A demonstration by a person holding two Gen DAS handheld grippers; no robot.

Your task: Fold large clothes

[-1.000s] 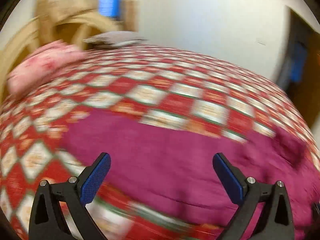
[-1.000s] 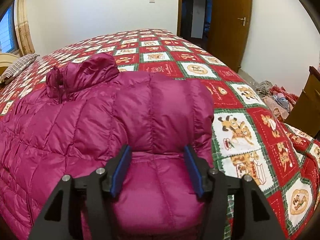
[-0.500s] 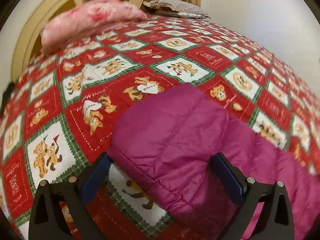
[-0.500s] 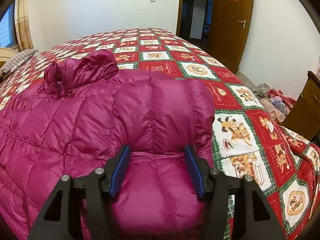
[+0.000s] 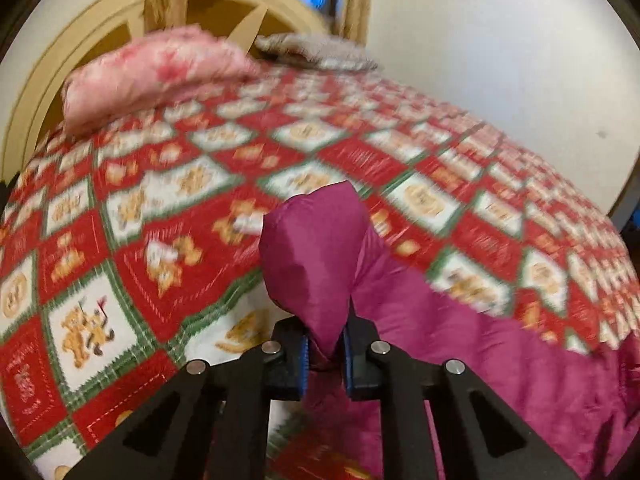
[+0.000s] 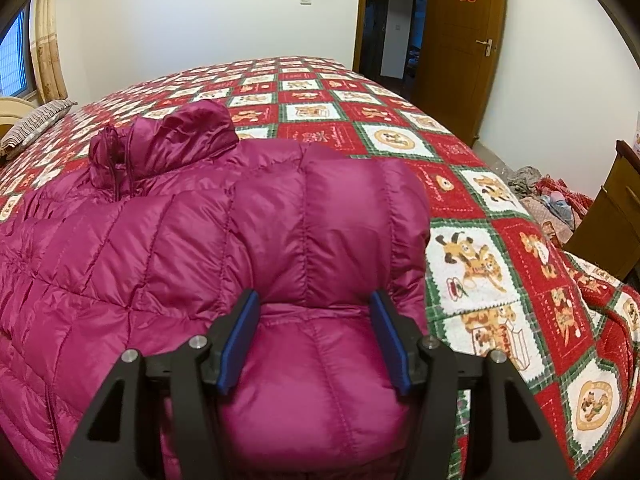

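A magenta quilted down jacket [image 6: 192, 240] lies spread on the bed, collar [image 6: 168, 140] toward the far side. In the right wrist view one sleeve [image 6: 320, 360] is folded across the body and lies between the open fingers of my right gripper [image 6: 314, 340], which hovers over it. In the left wrist view my left gripper [image 5: 324, 360] is shut on the cuff end of the other sleeve [image 5: 316, 256], which bunches upward and is lifted above the bedspread.
A red, white and green patchwork bedspread [image 6: 400, 140] covers the bed. A pink pillow [image 5: 152, 72] and a grey pillow [image 5: 316, 52] lie by the cream headboard [image 5: 52, 76]. A wooden door [image 6: 460, 48], a cabinet [image 6: 612, 216] and piled clothes [image 6: 552, 200] stand right.
My left gripper closed on the sleeve cuff it had straddled and lifted it; the view is blurred by motion. The right gripper stayed open over the folded sleeve, nearly still.
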